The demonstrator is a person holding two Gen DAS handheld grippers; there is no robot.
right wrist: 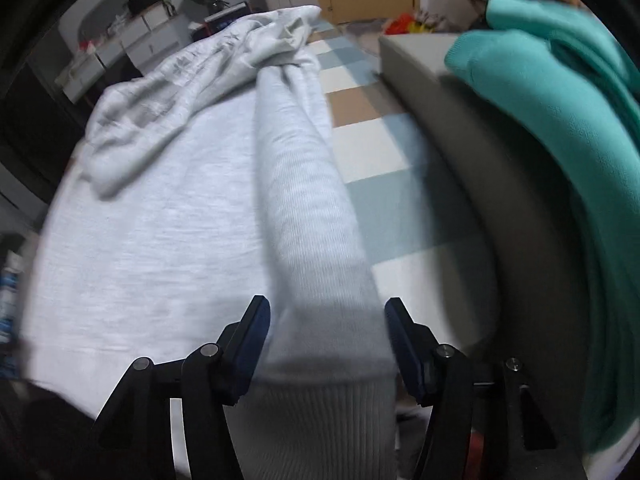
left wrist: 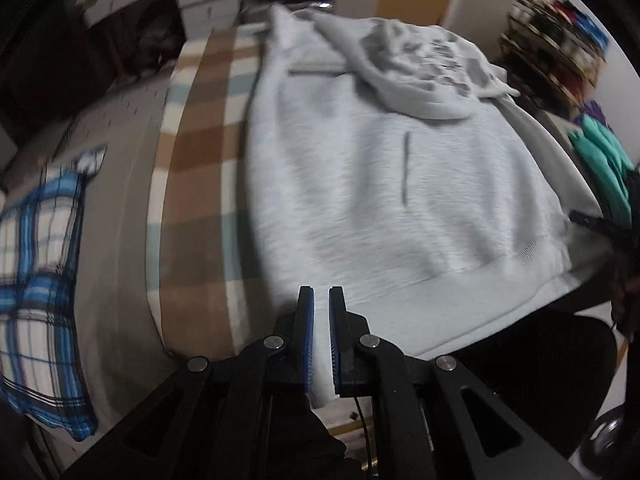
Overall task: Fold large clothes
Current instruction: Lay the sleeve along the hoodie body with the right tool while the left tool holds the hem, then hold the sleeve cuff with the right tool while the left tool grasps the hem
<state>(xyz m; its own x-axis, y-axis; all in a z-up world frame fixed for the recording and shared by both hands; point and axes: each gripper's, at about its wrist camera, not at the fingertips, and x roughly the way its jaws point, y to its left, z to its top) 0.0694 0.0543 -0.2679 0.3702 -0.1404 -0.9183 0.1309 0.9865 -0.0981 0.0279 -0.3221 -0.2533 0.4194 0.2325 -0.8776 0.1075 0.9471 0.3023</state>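
Note:
A light grey hoodie (left wrist: 360,180) lies spread on a checked blanket (left wrist: 200,140), its hood (left wrist: 420,68) bunched at the far end. My left gripper (left wrist: 321,294) is shut on the hoodie's bottom hem at the near corner, with a strip of fabric showing between the pads. In the right wrist view a sleeve (right wrist: 304,200) runs down the hoodie's right side toward me. Its ribbed cuff (right wrist: 320,408) passes between the fingers of my right gripper (right wrist: 326,308), which stands open around it, the pads apart from the cloth.
A blue plaid pillow (left wrist: 40,280) lies at the left on the bed. A teal garment (right wrist: 560,120) is draped over a grey padded edge (right wrist: 460,160) right of the sleeve. White drawers (right wrist: 140,36) and shelves (left wrist: 552,32) stand beyond.

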